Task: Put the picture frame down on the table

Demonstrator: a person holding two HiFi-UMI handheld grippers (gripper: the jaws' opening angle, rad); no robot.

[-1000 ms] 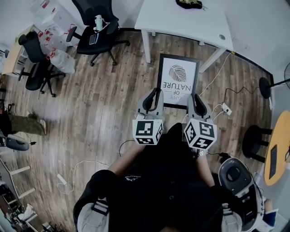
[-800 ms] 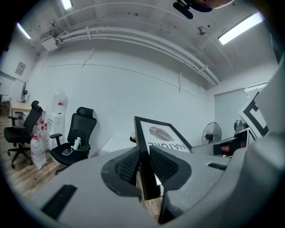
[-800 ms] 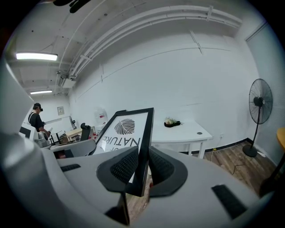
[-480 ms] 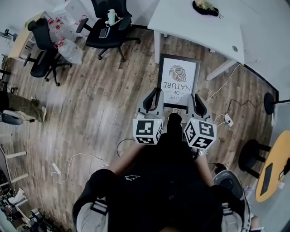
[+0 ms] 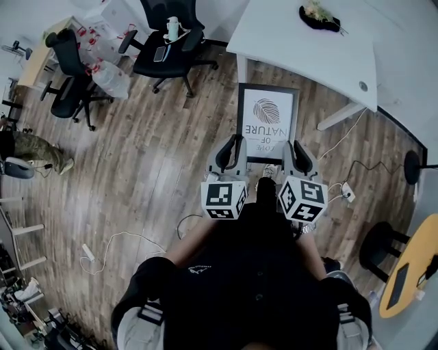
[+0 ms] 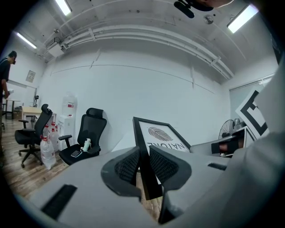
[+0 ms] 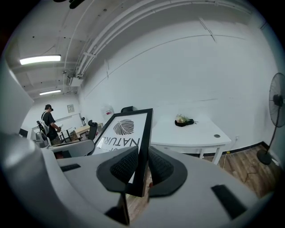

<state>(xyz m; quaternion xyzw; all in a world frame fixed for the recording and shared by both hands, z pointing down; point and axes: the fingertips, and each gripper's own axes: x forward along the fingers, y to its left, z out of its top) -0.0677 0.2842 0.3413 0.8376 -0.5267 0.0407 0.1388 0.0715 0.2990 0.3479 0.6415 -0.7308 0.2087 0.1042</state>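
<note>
The black picture frame (image 5: 267, 123) with a white print of a leaf and lettering is held flat in the air between both grippers, over the wood floor just short of the white table (image 5: 308, 41). My left gripper (image 5: 231, 152) is shut on the frame's left edge (image 6: 143, 164). My right gripper (image 5: 295, 156) is shut on its right edge (image 7: 143, 151). The frame's far end reaches close to the table's near edge in the head view. In the right gripper view the table (image 7: 196, 133) lies ahead and to the right.
A dark bowl-like object with greenery (image 5: 319, 16) sits on the table's far part. Black office chairs (image 5: 171, 48) stand to the left, one with a bottle on its seat. Cables (image 5: 342, 178) lie on the floor. A person (image 7: 50, 121) stands far off.
The table and the chairs have slid lower in the head view, so I have stepped closer to the table with the frame. Both grippers keep the same hold on it.
</note>
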